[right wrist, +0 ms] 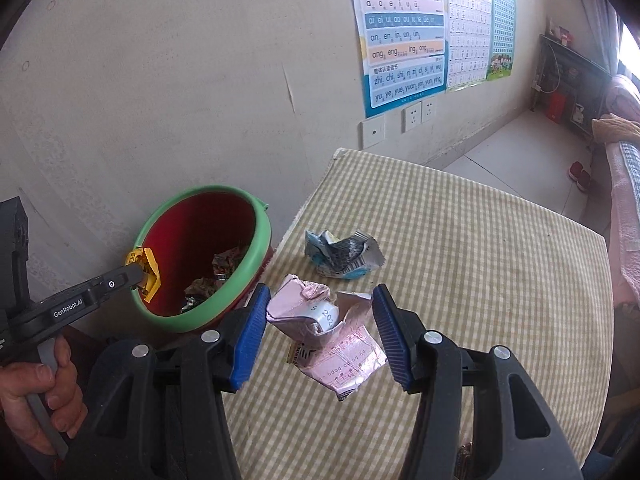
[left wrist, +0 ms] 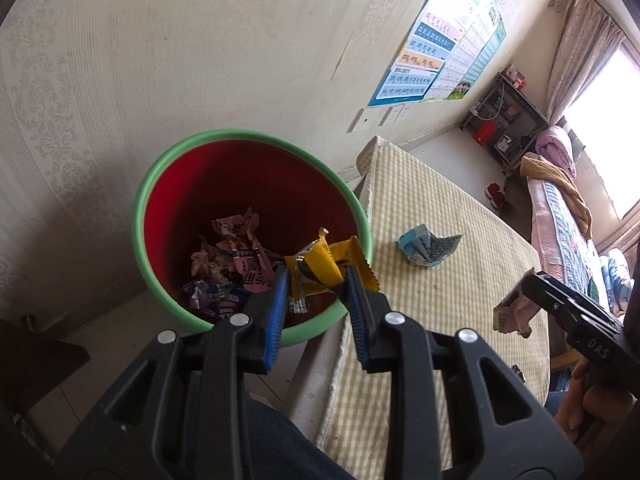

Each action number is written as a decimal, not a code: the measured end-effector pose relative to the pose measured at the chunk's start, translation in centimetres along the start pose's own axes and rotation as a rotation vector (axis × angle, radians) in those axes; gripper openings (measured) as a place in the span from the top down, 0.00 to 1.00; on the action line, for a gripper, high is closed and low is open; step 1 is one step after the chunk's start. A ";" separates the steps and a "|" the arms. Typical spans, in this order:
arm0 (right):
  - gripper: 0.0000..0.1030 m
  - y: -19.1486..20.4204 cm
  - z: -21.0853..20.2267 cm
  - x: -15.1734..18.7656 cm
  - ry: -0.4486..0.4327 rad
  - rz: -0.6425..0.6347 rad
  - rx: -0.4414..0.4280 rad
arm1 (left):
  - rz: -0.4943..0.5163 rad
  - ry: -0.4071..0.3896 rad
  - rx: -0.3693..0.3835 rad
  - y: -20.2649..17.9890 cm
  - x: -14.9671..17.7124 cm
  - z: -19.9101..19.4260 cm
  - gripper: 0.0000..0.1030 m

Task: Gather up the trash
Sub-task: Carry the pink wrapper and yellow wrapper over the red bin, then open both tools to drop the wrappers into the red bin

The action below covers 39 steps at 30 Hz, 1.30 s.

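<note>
My left gripper (left wrist: 318,276) is shut on a yellow snack wrapper (left wrist: 320,266) and holds it over the red bin with the green rim (left wrist: 140,216); several crumpled wrappers (left wrist: 236,256) lie in the bin. From the right wrist view that same yellow wrapper (right wrist: 145,274) hangs at the bin's near rim (right wrist: 262,236). My right gripper (right wrist: 318,294) is shut on a crushed pink carton (right wrist: 324,336) above the checked table (right wrist: 480,280). A crumpled blue-and-white carton (right wrist: 340,256) lies on the table near the bin, also seen as the blue carton (left wrist: 428,248).
The bin stands on the floor between the wall (left wrist: 200,60) and the table's left edge (left wrist: 360,200). Posters (right wrist: 404,32) and sockets (right wrist: 418,114) are on the wall. A bed with blankets (left wrist: 560,200) lies to the right, a shelf (left wrist: 504,128) beyond.
</note>
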State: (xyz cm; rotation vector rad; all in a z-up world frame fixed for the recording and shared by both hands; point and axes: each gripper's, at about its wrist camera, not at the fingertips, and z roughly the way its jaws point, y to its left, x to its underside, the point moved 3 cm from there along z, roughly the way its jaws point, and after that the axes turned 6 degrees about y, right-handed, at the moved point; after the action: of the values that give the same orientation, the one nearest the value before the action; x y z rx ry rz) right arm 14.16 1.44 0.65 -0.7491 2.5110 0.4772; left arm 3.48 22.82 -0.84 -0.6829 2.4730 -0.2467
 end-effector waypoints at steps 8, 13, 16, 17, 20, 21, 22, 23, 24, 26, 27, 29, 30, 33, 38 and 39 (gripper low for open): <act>0.50 4.2 1.5 -2.3 -0.001 -0.062 -0.045 | -0.047 -0.020 -0.020 2.9 -1.0 -0.4 0.73; 0.50 6.4 2.4 -3.8 -0.005 -0.094 -0.063 | -0.055 -0.026 -0.028 3.8 -1.6 -0.3 0.73; 0.50 7.6 3.2 -4.9 -0.007 -0.103 -0.076 | -0.063 -0.029 -0.030 4.4 -2.0 -0.1 0.73; 0.50 8.0 3.5 -5.2 -0.007 -0.103 -0.081 | -0.066 -0.029 -0.030 4.6 -2.2 -0.1 0.73; 0.50 9.0 4.5 -6.0 -0.001 -0.108 -0.096 | -0.074 -0.028 -0.031 5.1 -2.6 0.2 0.73; 0.50 9.3 4.7 -6.2 0.000 -0.109 -0.101 | -0.076 -0.028 -0.032 5.2 -2.6 0.3 0.73; 0.50 9.6 5.1 -6.5 0.001 -0.110 -0.105 | -0.078 -0.028 -0.033 5.4 -2.7 0.4 0.73; 0.50 9.9 5.4 -6.6 0.002 -0.109 -0.109 | -0.080 -0.027 -0.034 5.5 -2.7 0.5 0.73; 0.50 10.1 5.7 -6.8 0.004 -0.108 -0.112 | -0.081 -0.025 -0.035 5.6 -2.7 0.7 0.72; 0.50 10.4 6.4 -7.2 0.007 -0.106 -0.114 | -0.086 -0.018 -0.035 5.9 -2.8 1.1 0.72; 0.50 10.5 6.7 -7.4 0.010 -0.104 -0.116 | -0.087 -0.014 -0.035 6.1 -2.8 1.4 0.72; 0.50 10.6 7.2 -7.7 0.012 -0.097 -0.121 | -0.089 -0.008 -0.035 6.2 -3.0 1.9 0.72; 0.50 10.6 7.5 -7.9 0.014 -0.094 -0.123 | -0.090 -0.005 -0.035 6.3 -3.0 2.1 0.72; 0.50 10.9 8.4 -8.7 0.017 -0.086 -0.134 | -0.095 0.002 -0.035 6.4 -3.2 2.6 0.72; 0.47 11.9 9.3 -9.8 0.026 -0.082 -0.187 | -0.103 0.001 -0.045 6.3 -3.6 3.2 0.61; 0.47 12.2 9.5 -10.0 0.028 -0.083 -0.199 | -0.109 -0.003 -0.055 6.5 -3.4 3.1 0.55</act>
State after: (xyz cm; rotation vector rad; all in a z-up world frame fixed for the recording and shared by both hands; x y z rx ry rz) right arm 17.63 19.51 0.43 -0.9368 2.4706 0.6994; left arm 4.90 30.01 -3.84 -0.8421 2.4504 -0.2196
